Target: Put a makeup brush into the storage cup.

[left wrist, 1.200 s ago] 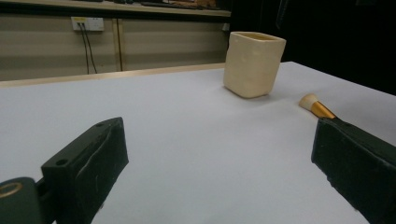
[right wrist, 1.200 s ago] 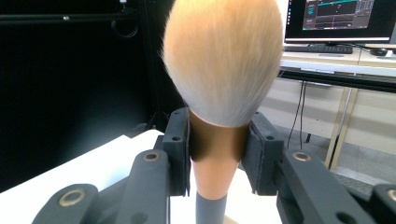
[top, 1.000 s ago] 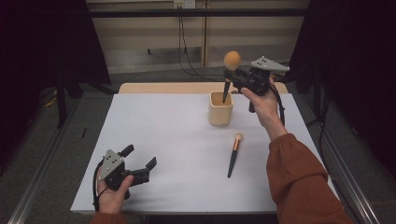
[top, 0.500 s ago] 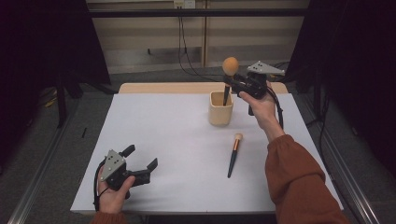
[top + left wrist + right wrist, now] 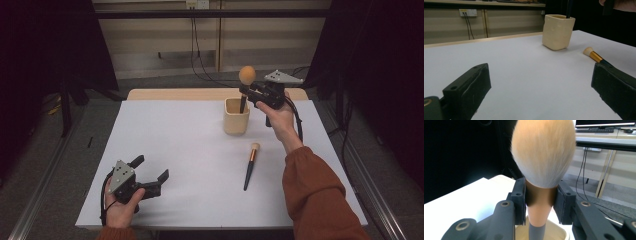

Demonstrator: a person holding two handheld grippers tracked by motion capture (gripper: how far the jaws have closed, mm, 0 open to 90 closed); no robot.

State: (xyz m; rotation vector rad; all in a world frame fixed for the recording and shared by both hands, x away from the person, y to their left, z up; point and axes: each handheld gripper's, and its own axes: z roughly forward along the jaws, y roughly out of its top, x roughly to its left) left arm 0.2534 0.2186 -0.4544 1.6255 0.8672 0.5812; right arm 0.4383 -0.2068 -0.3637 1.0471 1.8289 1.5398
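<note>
A large makeup brush point(image 5: 246, 76) with a round tan head stands upright, its dark handle reaching down into the cream cup point(image 5: 236, 116) at the back of the white table. My right gripper point(image 5: 248, 93) is shut on its copper-coloured ferrule point(image 5: 540, 200), just above the cup's mouth point(image 5: 541, 233). A smaller brush point(image 5: 251, 160) with a black handle lies flat on the table in front of the cup; it also lies to the right in the left gripper view point(image 5: 594, 55). My left gripper point(image 5: 151, 171) rests near the front left edge, open and holding nothing.
The white table point(image 5: 190, 145) has a wooden strip along its far edge. Beyond it a wall carries a socket and hanging cables point(image 5: 194, 35). Metal rails run along the floor on both sides.
My right gripper has sunk a little with the large brush, bringing its handle deeper into the cup. The left gripper has stayed put.
</note>
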